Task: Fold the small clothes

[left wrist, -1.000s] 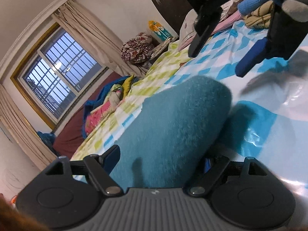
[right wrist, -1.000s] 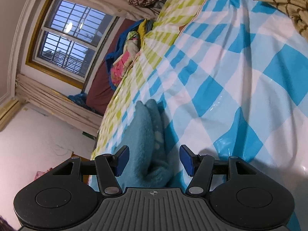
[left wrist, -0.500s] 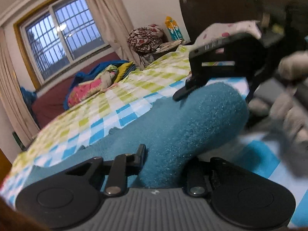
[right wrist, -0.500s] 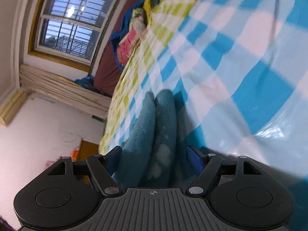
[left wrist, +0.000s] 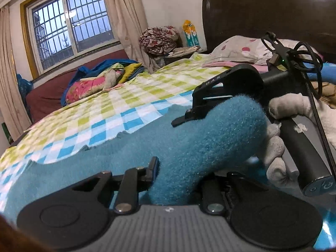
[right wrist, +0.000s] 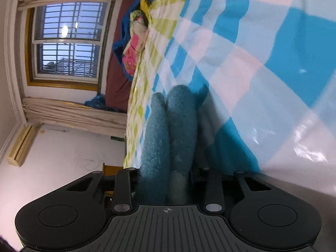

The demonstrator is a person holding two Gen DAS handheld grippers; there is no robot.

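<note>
A fuzzy teal sock (left wrist: 189, 142) lies on the checked bed cover (left wrist: 130, 100). My left gripper (left wrist: 178, 174) is shut on one end of it; the fabric bulges up between the jaws. My right gripper (right wrist: 168, 180) is shut on the other end, where two teal layers (right wrist: 174, 130) stand side by side between the jaws. In the left wrist view the right gripper (left wrist: 210, 107) sits over the sock's far end, held by a gloved hand (left wrist: 279, 147).
The bed's dark headboard (left wrist: 262, 16) and pillows (left wrist: 235, 50) are at the back. A pile of coloured clothes (left wrist: 98, 77) lies on a maroon couch under the barred window (left wrist: 71, 25). A glossy blue-and-white checked sheet (right wrist: 262, 63) spreads ahead of the right gripper.
Both grippers have closed on the teal sock. The right gripper moved from above and beyond the sock down onto its far end, and the view tilted level.
</note>
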